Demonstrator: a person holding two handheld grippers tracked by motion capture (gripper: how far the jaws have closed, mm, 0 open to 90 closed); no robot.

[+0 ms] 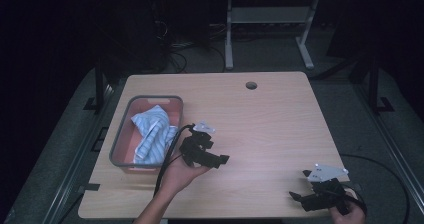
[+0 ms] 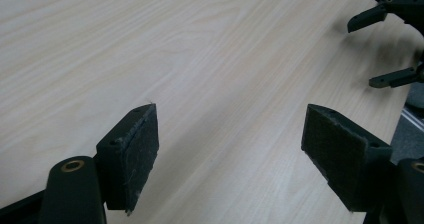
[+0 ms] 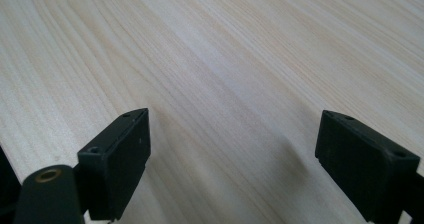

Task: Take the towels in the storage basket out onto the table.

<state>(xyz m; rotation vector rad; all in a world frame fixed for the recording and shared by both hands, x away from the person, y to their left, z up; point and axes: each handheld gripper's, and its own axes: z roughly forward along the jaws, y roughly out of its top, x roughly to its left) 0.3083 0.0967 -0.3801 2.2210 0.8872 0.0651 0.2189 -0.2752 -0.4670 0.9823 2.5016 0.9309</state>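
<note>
My left gripper (image 1: 217, 153) hovers just right of a grey-rimmed bin (image 1: 118, 134), held in a hand, with its jaws pointing right. In the left gripper view it (image 2: 230, 149) stands open over bare wood with nothing between the pads (image 2: 142, 156). My right gripper (image 1: 299, 185) is near the table's front right corner, jaws pointing left. Its own view shows it (image 3: 232, 159) wide open above the tabletop, also empty. A blue and white striped cloth (image 1: 152, 134) lies crumpled inside the bin.
The light wooden table (image 1: 270, 129) has a round cable hole (image 1: 251, 85) near its far edge. The right gripper's jaws (image 2: 395, 77) show at the upper right of the left gripper view. Desk legs (image 1: 229, 44) and cables stand on the dark floor beyond.
</note>
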